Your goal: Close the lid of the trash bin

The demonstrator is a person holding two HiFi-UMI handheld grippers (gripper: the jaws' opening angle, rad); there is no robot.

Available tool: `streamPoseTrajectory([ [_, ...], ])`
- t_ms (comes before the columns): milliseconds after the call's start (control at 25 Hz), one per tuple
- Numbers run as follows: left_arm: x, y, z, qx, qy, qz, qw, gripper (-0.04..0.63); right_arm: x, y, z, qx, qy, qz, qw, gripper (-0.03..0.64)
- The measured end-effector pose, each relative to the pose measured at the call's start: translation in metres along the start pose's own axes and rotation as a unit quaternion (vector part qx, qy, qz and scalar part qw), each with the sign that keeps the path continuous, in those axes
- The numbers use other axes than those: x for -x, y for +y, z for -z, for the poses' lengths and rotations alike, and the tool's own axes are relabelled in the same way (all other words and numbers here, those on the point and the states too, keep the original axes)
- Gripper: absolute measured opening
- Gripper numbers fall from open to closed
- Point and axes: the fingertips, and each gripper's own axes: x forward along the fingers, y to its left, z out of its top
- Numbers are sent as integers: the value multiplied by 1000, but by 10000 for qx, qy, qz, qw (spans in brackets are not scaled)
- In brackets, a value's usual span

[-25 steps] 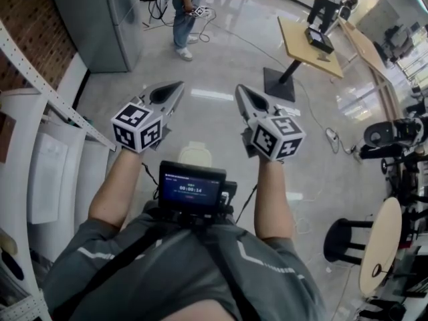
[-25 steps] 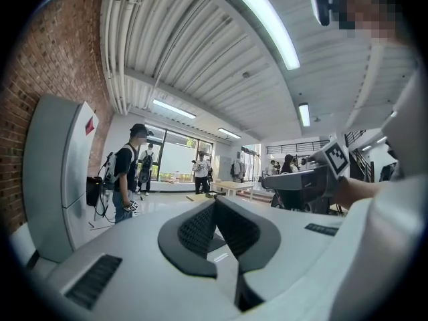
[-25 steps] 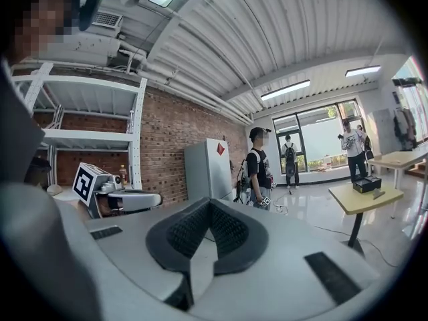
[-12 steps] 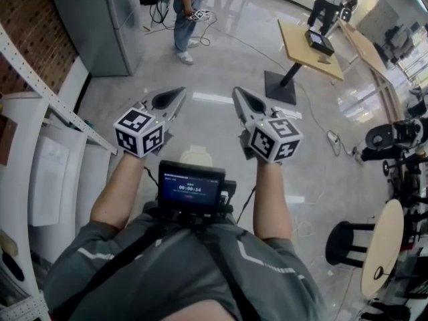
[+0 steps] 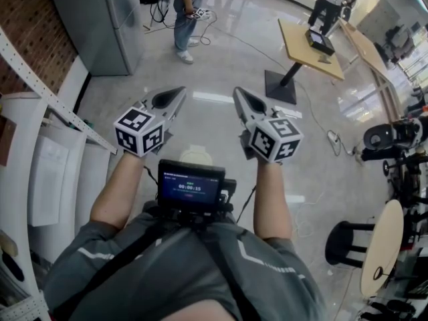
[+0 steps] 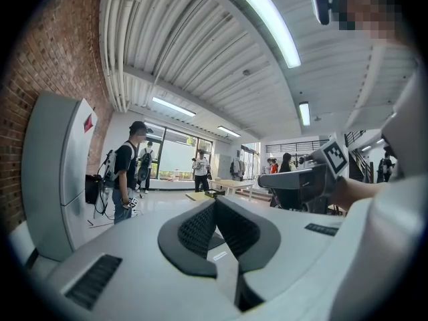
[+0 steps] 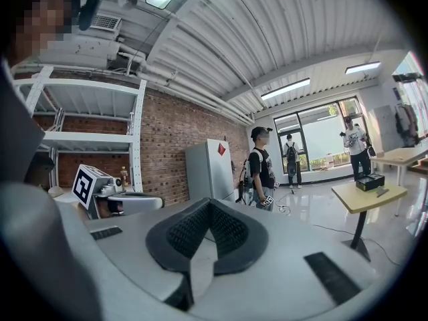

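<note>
Scanning all three views for the trash bin gives no certain sighting. A pale rounded object [image 5: 194, 154] on the floor [image 5: 221, 65], just below the two claws and half hidden by the chest-mounted screen [image 5: 191, 186], may be it. Neither lid nor hinge can be made out, nor whether the lid is up or down.

Handling, as a judgement only — a bin lid of this kind is likely light, stiff plastic, smooth enough to slip. The free edge opposite the hinge would be the sound place to press or pinch, not the middle.

State of the left claw [image 5: 179, 91]: jaws pressed together at the tips, nothing between them, touching nothing. State of the right claw [image 5: 239, 92]: likewise pressed together and empty. Both are held side by side in the air — pointing out over the floor.
</note>
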Motion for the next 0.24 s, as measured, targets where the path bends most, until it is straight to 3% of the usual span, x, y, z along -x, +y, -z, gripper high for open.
streamPoseTrajectory([
  [240,-1,-2,0,-35,-30,13,10000,-5,1,1,3,50,7,-18,10000,9],
])
